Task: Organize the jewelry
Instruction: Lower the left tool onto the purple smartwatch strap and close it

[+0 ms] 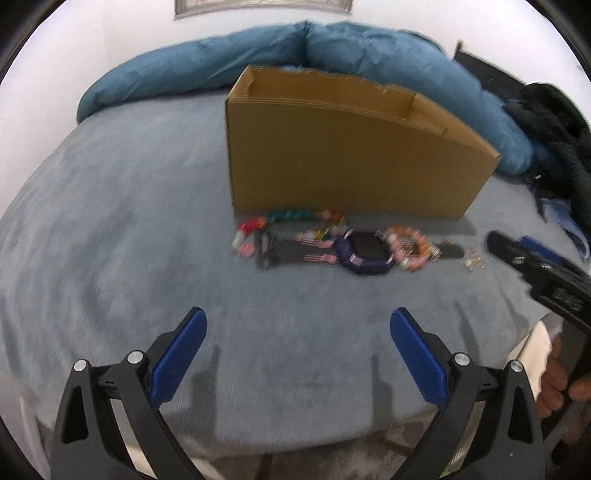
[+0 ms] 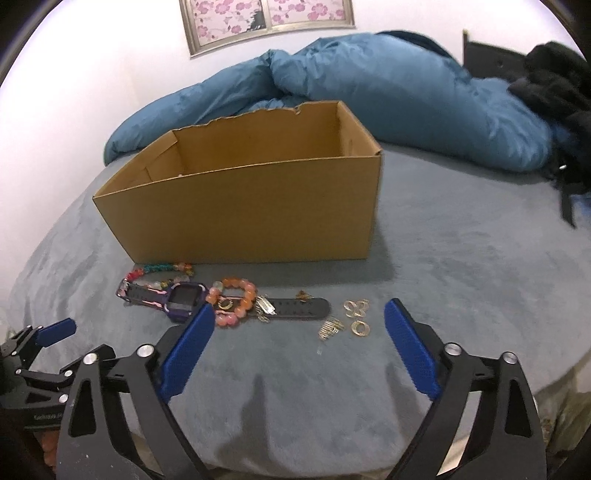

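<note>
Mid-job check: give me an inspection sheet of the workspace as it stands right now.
Surface: grey-blue bedspread, rumpled.
Job's things: cardboard box open-topped, inside mostly hidden; purple watch, orange bead bracelet, multicolour bead strand and gold earrings lie in front of it.
Clutter: dark clothing at far right.
Grippers: left gripper open, empty; right gripper open, empty, nearest the earrings.
Cables: nothing seen.
Surroundings: blue duvet behind box; floral picture on wall.
</note>
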Demonstrator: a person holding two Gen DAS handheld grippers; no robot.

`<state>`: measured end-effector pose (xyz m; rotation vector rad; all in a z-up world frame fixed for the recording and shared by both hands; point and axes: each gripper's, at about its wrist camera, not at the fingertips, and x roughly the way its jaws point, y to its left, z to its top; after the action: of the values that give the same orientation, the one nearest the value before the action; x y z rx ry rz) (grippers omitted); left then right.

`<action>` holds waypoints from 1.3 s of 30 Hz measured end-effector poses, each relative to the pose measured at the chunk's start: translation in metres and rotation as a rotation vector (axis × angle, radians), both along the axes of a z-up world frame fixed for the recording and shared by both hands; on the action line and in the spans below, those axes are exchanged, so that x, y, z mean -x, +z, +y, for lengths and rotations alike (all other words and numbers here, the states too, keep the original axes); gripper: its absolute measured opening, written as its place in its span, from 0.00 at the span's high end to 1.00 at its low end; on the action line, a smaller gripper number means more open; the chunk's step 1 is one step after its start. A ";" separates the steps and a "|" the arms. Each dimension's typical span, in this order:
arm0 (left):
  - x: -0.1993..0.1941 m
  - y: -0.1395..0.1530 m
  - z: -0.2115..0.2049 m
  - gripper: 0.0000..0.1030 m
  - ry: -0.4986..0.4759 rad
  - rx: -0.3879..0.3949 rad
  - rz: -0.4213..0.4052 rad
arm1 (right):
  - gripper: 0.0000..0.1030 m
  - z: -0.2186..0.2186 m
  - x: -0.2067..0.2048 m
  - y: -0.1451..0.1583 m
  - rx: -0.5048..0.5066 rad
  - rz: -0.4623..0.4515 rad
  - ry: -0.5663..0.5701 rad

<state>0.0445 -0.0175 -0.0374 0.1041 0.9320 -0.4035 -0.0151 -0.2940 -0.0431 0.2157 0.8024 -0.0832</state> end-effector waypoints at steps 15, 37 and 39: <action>-0.045 -0.006 -0.011 0.05 -0.036 0.084 -0.067 | 0.53 -0.018 -0.037 -0.032 -0.124 0.125 0.021; -0.091 -0.028 0.015 0.67 -0.087 0.163 0.106 | 0.74 -0.044 -0.050 -0.055 -0.257 0.225 0.082; -0.090 -0.028 0.018 0.67 -0.093 0.184 0.121 | 0.74 -0.051 -0.047 -0.055 -0.272 0.229 0.084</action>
<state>0.1342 0.0001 -0.0651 -0.0454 1.0068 -0.5851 0.0316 -0.3448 -0.0981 0.4347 1.0501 0.0834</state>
